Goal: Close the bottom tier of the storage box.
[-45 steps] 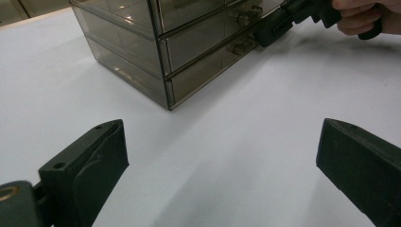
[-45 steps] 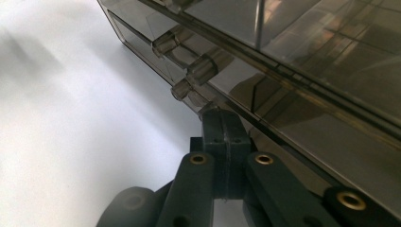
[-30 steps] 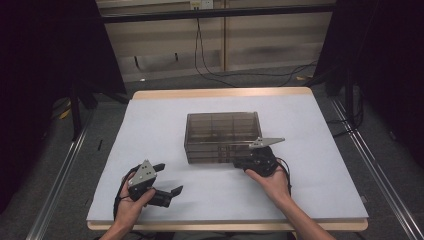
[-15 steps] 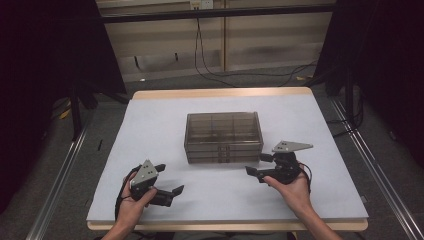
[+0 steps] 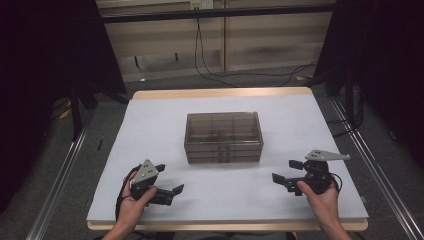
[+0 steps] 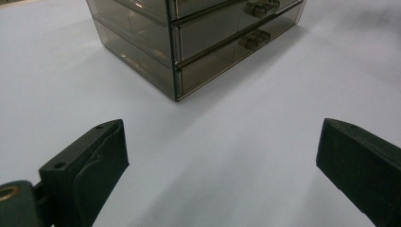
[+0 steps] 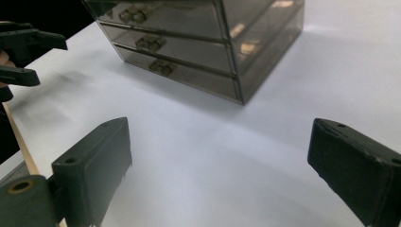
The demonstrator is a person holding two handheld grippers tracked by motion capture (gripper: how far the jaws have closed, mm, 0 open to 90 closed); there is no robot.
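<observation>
right gripper (image 5: 287,171) jaws just opened wide, empty, apart from drawer box (image 5: 223,136)

The drawer box (image 5: 223,137) sits mid-table (image 5: 150,125), left gripper (image 5: 167,180) and right gripper (image 5: 287,172) before it.

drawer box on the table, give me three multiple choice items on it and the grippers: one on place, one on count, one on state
1. Where does the drawer box stand?
A. mid-table, between and beyond the two grippers
B. at the table's far left corner
C. on the floor

2. How many drawers are stacked in its front?
A. one
B. three
C. six

3. How is the right gripper?
A. shut on a drawer handle
B. open, with nothing between its jaws
C. shut on a cable

Answers: 1 A, the high view shows it centred on the white table; 2 B, the right gripper view shows three handles one above another; 3 B, its jaws stand wide over bare table.
</observation>
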